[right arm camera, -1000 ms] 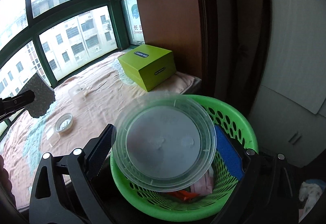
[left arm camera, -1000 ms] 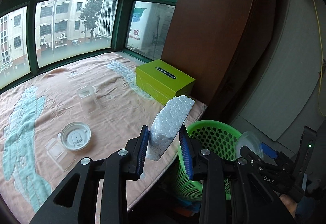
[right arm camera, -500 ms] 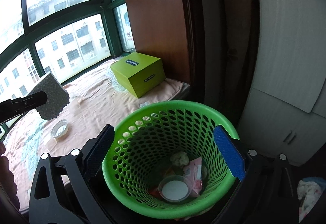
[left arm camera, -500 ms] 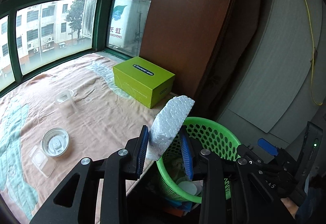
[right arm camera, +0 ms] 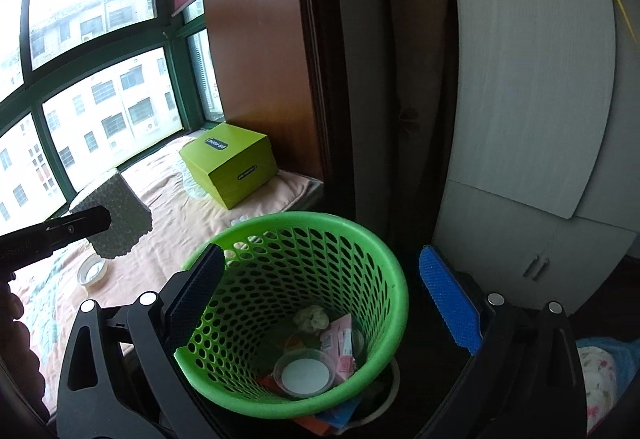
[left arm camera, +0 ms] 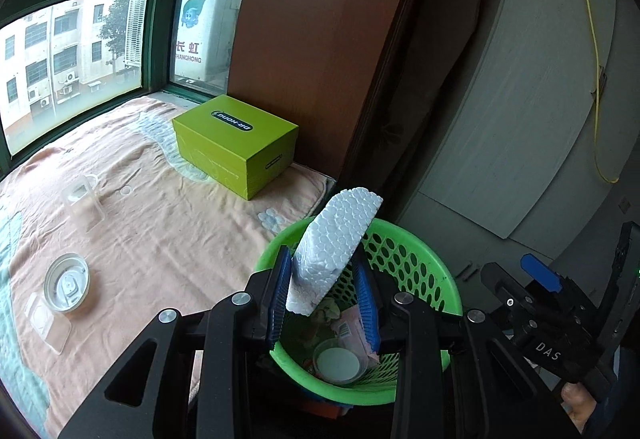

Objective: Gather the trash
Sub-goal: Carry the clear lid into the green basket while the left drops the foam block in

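The left gripper [left arm camera: 323, 293] is clamped on a white slab of expanded foam [left arm camera: 332, 253], its blue pads pressed against the slab's lower end. The slab stands tilted, its rounded upper end leaning over the near rim of a round green plastic basket with a perforated wall [left arm camera: 416, 263]. In the right wrist view the same slab appears as a grey, pebbled block at the tip of the black left gripper, above the blanket and to the left of the basket's rim.

The right gripper [right arm camera: 320, 303] is spread wide with nothing between its pads; one black finger [right arm camera: 196, 291] sits at the basket's left rim and one blue-padded finger stands clear to the right of the basket.

In the bottom of the basket lie a round clear plastic container with a white lid [right arm camera: 304, 373], a pink printed wrapper [right arm camera: 340, 343] and a crumpled pale wad [right arm camera: 312, 317].

The basket stands on the floor just off the corner of a window seat covered by a peach blanket [left arm camera: 160, 223]. On the blanket, near its far right corner and beside a brown wooden panel, sits a lime-green cardboard box with a black label [left arm camera: 236, 147]. Toward the blanket's left edge lie a round clear plastic lid [left arm camera: 66, 283], a flat square clear plastic piece [left arm camera: 46, 323] touching it, and farther back a clear plastic cup on its side [left arm camera: 82, 197].
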